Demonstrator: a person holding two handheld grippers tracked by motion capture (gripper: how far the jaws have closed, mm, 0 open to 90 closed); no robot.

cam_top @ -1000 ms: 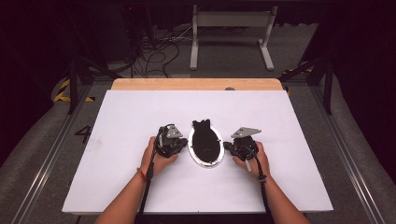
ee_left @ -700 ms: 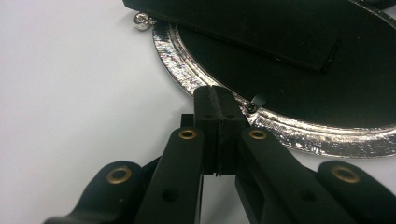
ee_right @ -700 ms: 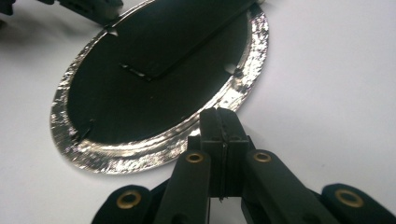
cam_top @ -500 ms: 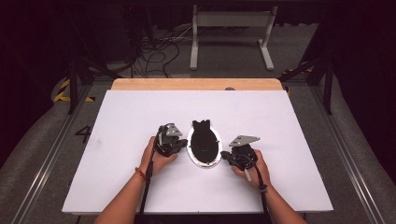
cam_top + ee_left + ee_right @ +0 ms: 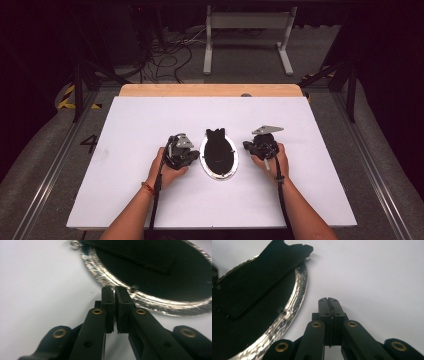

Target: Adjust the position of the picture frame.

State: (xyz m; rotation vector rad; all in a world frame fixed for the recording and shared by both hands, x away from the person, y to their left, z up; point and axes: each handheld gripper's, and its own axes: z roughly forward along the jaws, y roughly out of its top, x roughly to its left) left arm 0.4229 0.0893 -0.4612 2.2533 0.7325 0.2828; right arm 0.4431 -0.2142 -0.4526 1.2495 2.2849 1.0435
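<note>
On the white table (image 5: pixel 125 165), both closed, empty grippers, left (image 5: pixel 192 150) and right (image 5: pixel 248 145), flank what looks like a silver-rimmed black dish (image 5: pixel 219 156).

White table (image 5: pixel 150 200); oval silver-rimmed black plate (image 5: pixel 204 161) lies at its centre.

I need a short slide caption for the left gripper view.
Shut left gripper beside the silver rim of an oval black object on the white table.

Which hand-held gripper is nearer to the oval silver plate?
Left. The left hand-held gripper reaches the oval silver plate's rim; the right hand-held gripper sits clearly apart beside it.
</note>
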